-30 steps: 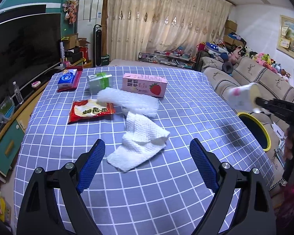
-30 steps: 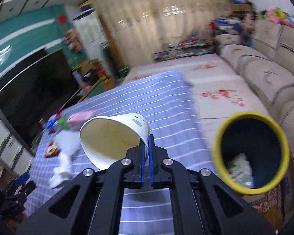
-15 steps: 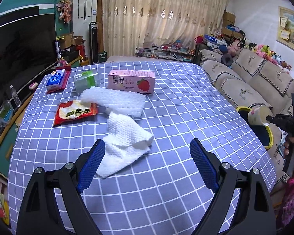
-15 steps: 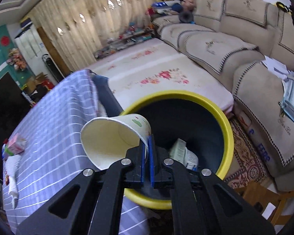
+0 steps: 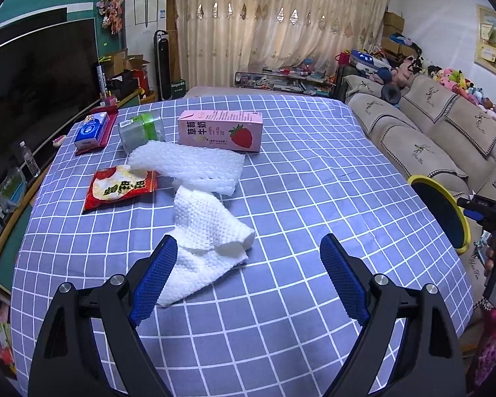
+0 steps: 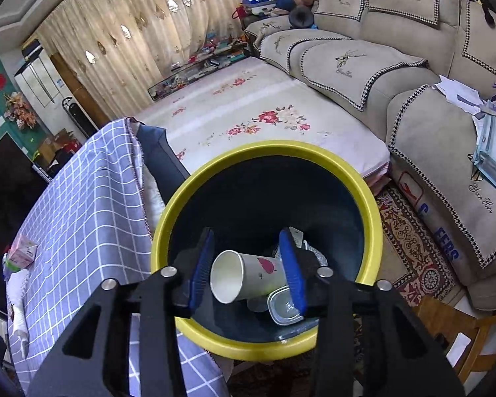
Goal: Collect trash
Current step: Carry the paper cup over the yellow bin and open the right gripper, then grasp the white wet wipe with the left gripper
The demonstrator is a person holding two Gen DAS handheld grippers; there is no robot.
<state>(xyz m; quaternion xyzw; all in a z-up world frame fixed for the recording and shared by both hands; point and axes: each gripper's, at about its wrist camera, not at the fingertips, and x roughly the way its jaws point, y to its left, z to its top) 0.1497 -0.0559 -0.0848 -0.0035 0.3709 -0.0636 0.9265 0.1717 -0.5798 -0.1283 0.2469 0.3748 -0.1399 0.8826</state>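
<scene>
now smooth paper cup [image 6: 248, 276] lies inside round yellow-rimmed bin [image 6: 188, 198].

Left gripper [image 5: 248, 278] jaws spread wide; right gripper [image 6: 247, 273] jaws parted, pointing downward.

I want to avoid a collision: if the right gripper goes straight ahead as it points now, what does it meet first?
Probably the paper cup lying inside the yellow bin; depth is unclear.

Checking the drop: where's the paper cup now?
Right wrist view: paper cup lies on its side inside the yellow-rimmed bin, beside a clear plastic container, below the open right gripper.
</scene>
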